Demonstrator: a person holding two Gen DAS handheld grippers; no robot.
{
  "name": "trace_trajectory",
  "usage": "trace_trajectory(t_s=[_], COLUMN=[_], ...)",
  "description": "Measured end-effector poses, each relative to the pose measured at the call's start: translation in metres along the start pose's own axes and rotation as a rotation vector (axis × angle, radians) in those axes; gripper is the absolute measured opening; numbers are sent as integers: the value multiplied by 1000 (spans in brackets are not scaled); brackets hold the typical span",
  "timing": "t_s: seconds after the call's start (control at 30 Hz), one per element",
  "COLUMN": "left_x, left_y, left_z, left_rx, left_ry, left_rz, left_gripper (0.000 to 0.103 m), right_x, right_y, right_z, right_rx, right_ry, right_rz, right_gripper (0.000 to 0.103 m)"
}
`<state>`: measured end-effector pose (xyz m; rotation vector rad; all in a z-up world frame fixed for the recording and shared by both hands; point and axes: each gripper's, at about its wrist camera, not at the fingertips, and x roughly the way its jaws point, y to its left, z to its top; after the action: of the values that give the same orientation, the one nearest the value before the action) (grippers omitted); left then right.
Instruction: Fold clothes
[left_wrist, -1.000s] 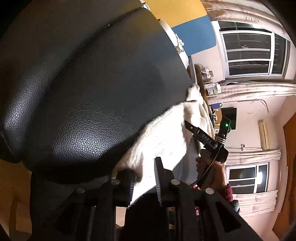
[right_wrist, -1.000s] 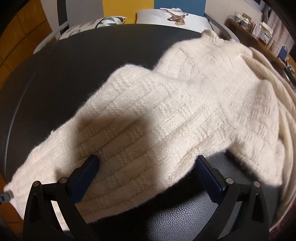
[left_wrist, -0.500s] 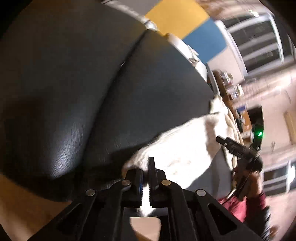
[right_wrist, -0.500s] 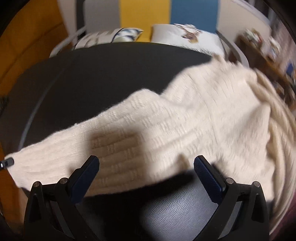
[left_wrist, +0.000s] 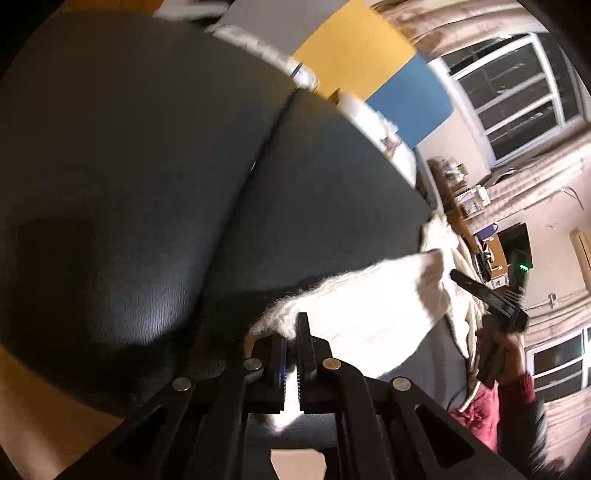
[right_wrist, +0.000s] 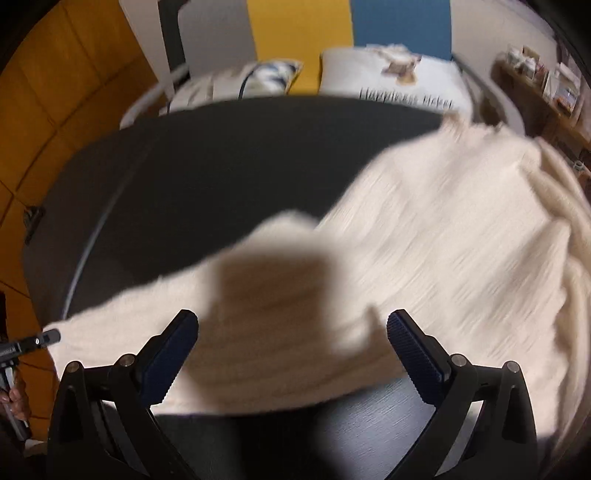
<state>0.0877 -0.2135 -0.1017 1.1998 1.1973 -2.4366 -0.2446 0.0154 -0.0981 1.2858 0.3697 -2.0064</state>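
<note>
Sleeve (left_wrist: 354, 317) lifted, cuff hidden between left gripper (left_wrist: 291, 354) fingers (left_wrist: 303, 347), blurred

Left of left gripper (left_wrist: 291, 354): bare black cushion (left_wrist: 147, 184).
Between right gripper (right_wrist: 291, 343) fingers: cream sweater (right_wrist: 424, 240).

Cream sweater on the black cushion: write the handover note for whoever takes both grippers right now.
Left gripper: shut on the cuff end of the cream sweater, the sleeve stretched out from the body.
Right gripper: open, holding nothing, poised over the sleeve near where it meets the body.
Sweater: spread on the black cushion, body bunched toward the far right edge.
Done: sleeve end gripped. No fold is visible yet.
Left: probably carry the sleeve across the body, then fold the body. The right wrist view is blurred, so check the lie of the cloth first.
</note>
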Motion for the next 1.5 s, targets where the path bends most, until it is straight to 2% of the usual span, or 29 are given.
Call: trace_trajectory(t_s=[0.07, 0.1, 0.17, 0.2, 0.27, 0.33, 0.4, 0.47, 0.5, 0.53, 0.57, 0.63, 0.67, 0.7, 0.8, 0.9, 0.93, 1.0, 1.07, 1.13, 1.2, 1.27, 1.33, 1.4, 1.5], left_x=[-12, -19, -23, -27, -29, -21, -20, -28, -33, -36, -40, -47, -49, -49, -49, -40, -33, -21, -16, -24, -31, -36, -42, -38, -28], left_y=[-3, 0, 0, 3, 10, 22, 22, 15, 12, 10, 9, 8, 3, -3, -19, -21, -21, -3, 14, 28, 43, 57, 67, 72, 76], left_z=[5, 9, 18, 22, 30, 35, 32, 30, 28, 26, 24, 21, 17, 15, 13, 9, 9, 7, 10, 13, 18, 26, 36, 49, 65], left_rx=[-4, -23, -69, -77, -87, -151, -162, -87, -48, -17, 8, 59, 95, 125, 187, 203, 204, 127, 24, -63, -146, -213, -238, -251, -268], left_ry=[-59, -83, -115, -131, -146, -112, -105, -129, -139, -150, -153, -157, -163, -167, -174, -146, -126, -56, -22, -35, -31, -37, -65, -45, -4], left_rz=[-22, -29, -42, -23, 44, 43, 29, 39, 50, 54, 55, 56, 70, 82, 98, 154, 186, 230, 198, 142, 36, -26, -20, -39, -87], left_gripper=[3, 3, 2, 2, 3, 2, 2, 2, 2, 2, 3, 3, 3, 3, 3, 3, 3, 3, 3, 3, 10, 13, 14, 16, 17], right_x=[38, 42, 59, 65, 86, 90, 88, 75, 61, 46, 33, 10, 4, 8, 29, 68, 72, 76, 80, 80, 66, 52, 35, 22, 57], right_y=[-24, -2, 0, 0, -9, 1, 13, 14, 13, 15, 19, 48, 61, 62, 92, 123, 126, 125, 124, 130, 136, 140, 147, 151, 135], right_z=[23, 21, 19, 15, 35, 42, 46, 49, 48, 46, 44, 35, 29, 30, 25, 19, 23, 30, 34, 32, 25, 23, 13, 3, 20], right_rx=[-34, -38, -2, 40, 133, 172, 173, 169, 162, 128, 74, -151, -230, -258, -295, -326, -269, -184, -112, -80, -84, -98, -127, -141, -137], right_ry=[15, 34, 110, 146, 113, 95, 86, 104, 99, 85, 68, 34, 32, 38, 82, 187, 152, 131, 105, 96, 106, 111, 90, 79, 91], right_rz=[-58, -68, -93, -109, -118, -166, -166, -62, 71, 151, 170, 86, 38, 29, 101, -1, 6, -20, -51, -62, -11, 65, 74, 90, 96], right_gripper=[103, 103, 103, 103, 103, 103, 103, 103, 103, 103, 103, 103, 103, 103, 103, 103, 103, 103, 103, 103, 103, 103, 103, 103, 103])
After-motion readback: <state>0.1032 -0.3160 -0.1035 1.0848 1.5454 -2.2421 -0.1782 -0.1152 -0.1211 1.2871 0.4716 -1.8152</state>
